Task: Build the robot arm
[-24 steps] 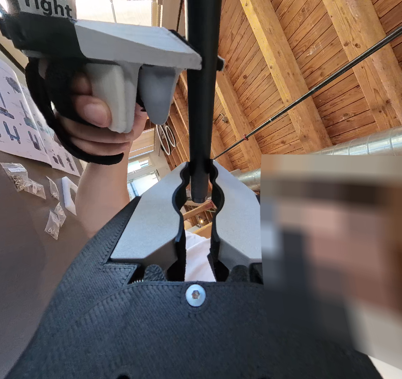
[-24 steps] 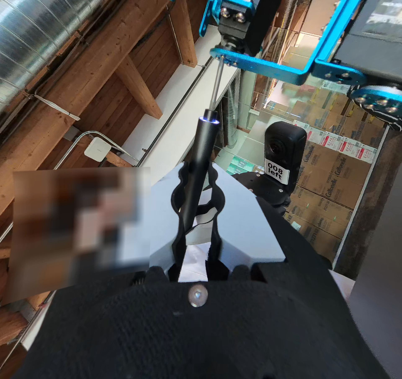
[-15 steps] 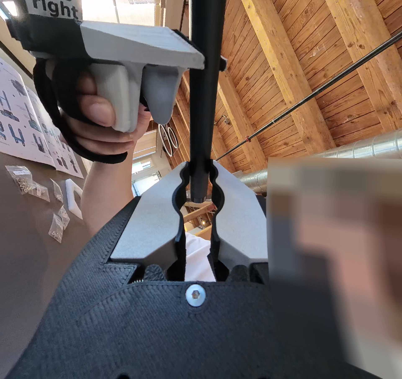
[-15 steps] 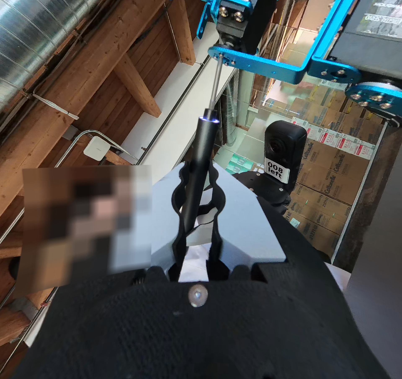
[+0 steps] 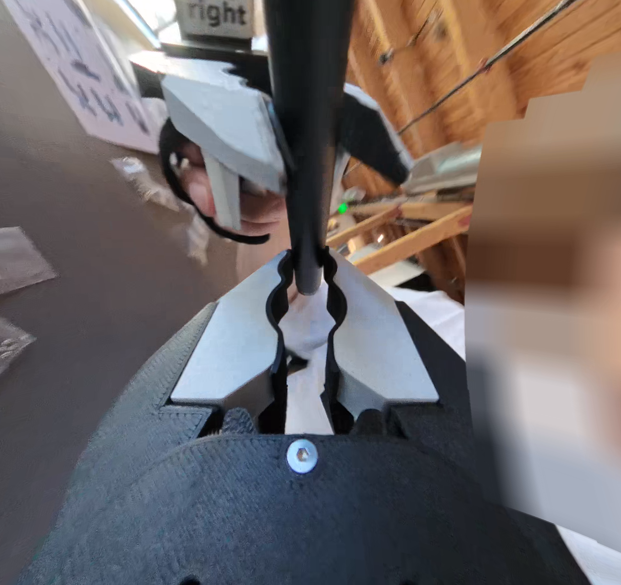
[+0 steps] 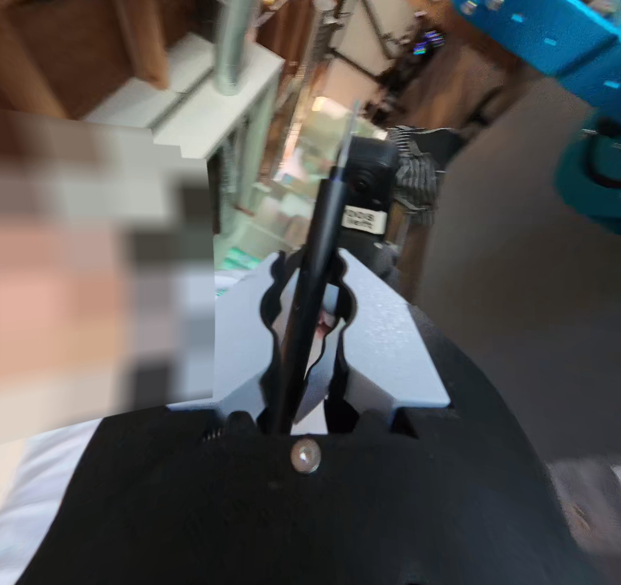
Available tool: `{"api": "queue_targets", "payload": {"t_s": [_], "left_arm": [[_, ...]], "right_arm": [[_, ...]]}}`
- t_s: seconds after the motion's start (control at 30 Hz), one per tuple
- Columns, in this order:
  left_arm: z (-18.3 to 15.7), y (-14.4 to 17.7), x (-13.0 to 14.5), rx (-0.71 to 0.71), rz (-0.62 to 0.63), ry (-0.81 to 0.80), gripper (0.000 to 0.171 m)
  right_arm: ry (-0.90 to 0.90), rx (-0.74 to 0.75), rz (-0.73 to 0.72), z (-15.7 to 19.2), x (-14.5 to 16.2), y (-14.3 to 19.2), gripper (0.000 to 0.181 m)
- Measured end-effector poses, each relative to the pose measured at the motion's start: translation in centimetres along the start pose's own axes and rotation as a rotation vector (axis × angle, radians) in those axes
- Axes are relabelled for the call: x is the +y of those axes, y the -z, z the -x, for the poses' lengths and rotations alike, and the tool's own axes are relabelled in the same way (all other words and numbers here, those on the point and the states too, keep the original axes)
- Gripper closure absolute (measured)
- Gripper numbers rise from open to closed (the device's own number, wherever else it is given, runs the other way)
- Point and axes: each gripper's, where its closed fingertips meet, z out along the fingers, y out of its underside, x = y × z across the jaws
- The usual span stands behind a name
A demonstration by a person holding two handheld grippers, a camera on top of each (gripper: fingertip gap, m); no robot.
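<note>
A black pen-shaped screwdriver [image 5: 304,98] is held by both grippers. My left gripper [image 5: 307,261] is shut on its butt end, pinched at the fingertips. My right gripper [image 5: 302,162], in a person's hand, clamps the same shaft farther up. In the right wrist view my right gripper [image 6: 311,259] is shut on the screwdriver [image 6: 327,219], which runs slanted between the fingers. Its thin metal bit [image 6: 351,121] points up into open air. A blue metal frame [image 6: 524,27] sits at the upper right, apart from the bit. The left gripper's camera [image 6: 368,172] shows just behind the shaft.
A brown table top [image 5: 84,266] fills the left of the left wrist view, with a printed sheet [image 5: 77,64] and small clear bags [image 5: 148,182] on it. Wooden ceiling beams [image 5: 420,31] and a metal duct [image 6: 232,31] are overhead. Both views are motion-blurred. Across from one pair of fingers to the other is roughly 9 centimetres.
Both grippers have swung with the screwdriver. Its bit, which touched a screw on the blue frame, is now clear of it, and the frame has slid to the upper right.
</note>
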Motion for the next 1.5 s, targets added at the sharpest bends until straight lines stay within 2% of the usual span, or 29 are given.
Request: {"api": "queue_targets", "payload": {"t_s": [0.03, 0.13, 0.2, 0.27, 0.37, 0.47, 0.6, 0.7, 0.77, 0.9, 0.97, 1.17, 1.3, 1.37, 1.5], "left_arm": [[1.0, -0.1, 1.0, -0.031, 0.066, -0.044, 0.155], [2.3, 0.3, 3.5, -0.012, 0.231, -0.175, 0.155], [2.9, 1.3, 4.9, 0.015, 0.310, -0.217, 0.136], [3.9, 3.3, 5.7, 0.018, 0.362, -0.257, 0.123], [3.9, 7.7, 5.9, 0.054, 0.422, -0.295, 0.124], [3.7, 12.5, 4.0, 0.049, 0.441, -0.403, 0.130], [5.5, 17.7, -1.3, -0.088, 0.420, -0.607, 0.130], [6.4, 20.0, -4.9, -0.142, 0.367, -0.672, 0.131], [6.9, 21.0, -6.1, -0.157, 0.321, -0.670, 0.132], [7.5, 22.2, -6.5, -0.180, 0.275, -0.608, 0.136], [7.7, 22.4, -6.8, -0.196, 0.248, -0.619, 0.139], [9.0, 22.8, -7.2, -0.275, 0.276, -0.696, 0.145], [9.0, 22.6, -7.0, -0.241, 0.278, -0.659, 0.157], [9.1, 22.6, -6.9, -0.232, 0.284, -0.663, 0.171], [9.0, 22.5, -6.9, -0.212, 0.285, -0.660, 0.171]], "right_arm": [[0.037, 0.083, 0.000, -1.0, 0.8, 0.0, 0.163], [0.090, 0.194, -0.023, -1.6, 2.9, 0.0, 0.164], [0.116, 0.222, -0.080, -1.3, 3.7, -0.1, 0.164], [0.114, 0.259, -0.160, -1.3, 4.2, 0.1, 0.164], [0.130, 0.417, -0.241, -2.1, 5.0, 0.6, 0.164], [0.191, 0.675, -0.158, -4.1, 6.8, 0.2, 0.164], [0.232, 0.936, 0.069, -7.6, 9.0, -1.4, 0.164], [0.256, 1.080, 0.236, -10.1, 9.7, -2.2, 0.163], [0.307, 1.144, 0.339, -11.3, 9.8, -2.8, 0.163], [0.386, 1.151, 0.467, -13.1, 9.9, -4.2, 0.163], [0.390, 1.131, 0.494, -13.7, 10.0, -4.6, 0.163], [0.401, 1.077, 0.569, -15.4, 10.7, -4.8, 0.163], [0.421, 1.068, 0.645, -16.7, 11.5, -4.6, 0.163], [0.435, 1.065, 0.674, -17.4, 11.7, -4.4, 0.163], [0.472, 1.014, 0.613, -17.2, 10.9, -4.7, 0.160]]}}
